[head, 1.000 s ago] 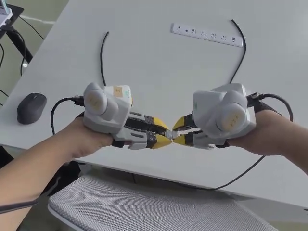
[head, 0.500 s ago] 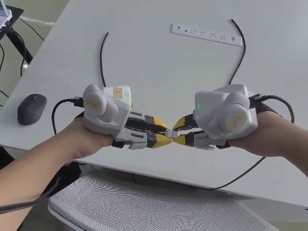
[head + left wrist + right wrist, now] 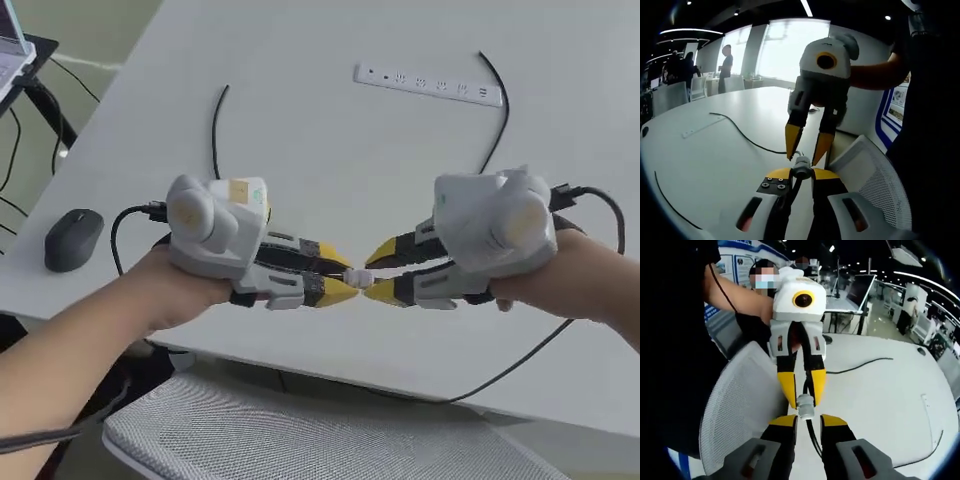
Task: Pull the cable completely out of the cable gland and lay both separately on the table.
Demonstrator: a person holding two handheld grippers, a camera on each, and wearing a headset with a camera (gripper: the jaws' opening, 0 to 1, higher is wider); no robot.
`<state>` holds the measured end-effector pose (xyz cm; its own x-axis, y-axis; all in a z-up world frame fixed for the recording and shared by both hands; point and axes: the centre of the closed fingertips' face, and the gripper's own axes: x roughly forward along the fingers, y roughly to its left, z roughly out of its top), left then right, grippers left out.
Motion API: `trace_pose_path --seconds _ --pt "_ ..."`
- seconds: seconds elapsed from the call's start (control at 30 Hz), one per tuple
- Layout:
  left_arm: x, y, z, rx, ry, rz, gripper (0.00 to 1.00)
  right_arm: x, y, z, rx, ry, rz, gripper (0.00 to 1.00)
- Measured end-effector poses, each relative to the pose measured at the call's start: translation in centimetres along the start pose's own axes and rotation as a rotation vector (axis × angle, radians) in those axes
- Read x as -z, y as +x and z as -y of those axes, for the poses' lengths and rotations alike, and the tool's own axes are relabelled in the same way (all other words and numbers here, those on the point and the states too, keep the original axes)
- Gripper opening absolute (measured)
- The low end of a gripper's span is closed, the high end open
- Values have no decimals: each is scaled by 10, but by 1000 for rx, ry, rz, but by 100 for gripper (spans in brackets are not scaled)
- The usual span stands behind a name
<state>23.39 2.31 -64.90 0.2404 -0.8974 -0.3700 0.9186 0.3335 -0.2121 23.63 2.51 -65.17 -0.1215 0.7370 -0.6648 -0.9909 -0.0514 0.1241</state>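
A small grey-white cable gland (image 3: 356, 277) hangs above the table's front edge, with my left gripper (image 3: 348, 284) shut on it. In the left gripper view the gland (image 3: 801, 167) sits between my own yellow tips. In the right gripper view a black cable (image 3: 813, 436) runs from the gland (image 3: 805, 407) down between the jaws of my right gripper (image 3: 809, 421). That gripper stands open just right of the gland (image 3: 378, 272), and its jaws do not pinch the cable. In the left gripper view the right gripper (image 3: 807, 145) faces the gland with its tips apart.
On the white table (image 3: 330, 170) lie a loose black cable (image 3: 213, 130) at the back left and a white power strip (image 3: 427, 84) with its black lead (image 3: 497, 110). A dark mouse (image 3: 72, 238) lies at the left edge. A mesh chair (image 3: 300, 435) stands below the grippers.
My right gripper has drawn back to the right, so a small gap shows between its tips and the gland. The left gripper has kept its place and its hold.
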Motion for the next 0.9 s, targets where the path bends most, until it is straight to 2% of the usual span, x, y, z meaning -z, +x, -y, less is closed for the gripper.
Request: trace_pose_path --seconds 0.07,0.1,0.17,0.2,0.23,0.3,0.37,0.4,0.5,0.57,0.7,0.77,0.8,0.9 --pt "-2 -1 1 4 8 0 15 -2 -5 2 -23 86 50 15" --pt "-4 -2 1 4 15 5 15 0 -8 1 -59 147 69 16" --pt "-7 -3 1 6 16 15 15 -9 -12 3 -89 190 154 13" --pt "-9 -4 1 7 16 20 15 -15 -15 1 -145 288 208 13" --pt "-10 -3 1 5 19 23 15 -17 -17 -2 -199 367 238 14" --pt "-11 -3 1 6 25 21 15 -18 -17 5 -203 395 280 14" --pt "-12 -2 2 6 27 23 15 -20 -18 3 -250 461 308 14" --pt "-12 -2 2 8 28 21 15 -18 -18 2 -286 512 311 15" --pt "-14 0 6 16 43 20 15 -14 -16 2 -320 538 322 13" --pt "-14 1 8 20 52 13 15 -14 -15 -2 -364 575 329 12" --pt "-12 1 7 16 59 9 15 -11 -12 -7 -401 574 312 12" --pt "-12 1 7 19 58 10 15 -12 -12 -6 -408 589 322 12" --pt "-12 1 6 19 60 9 15 -14 -12 -7 -431 598 329 11" --pt "-12 2 7 21 61 8 15 -14 -9 -8 -451 614 321 9"
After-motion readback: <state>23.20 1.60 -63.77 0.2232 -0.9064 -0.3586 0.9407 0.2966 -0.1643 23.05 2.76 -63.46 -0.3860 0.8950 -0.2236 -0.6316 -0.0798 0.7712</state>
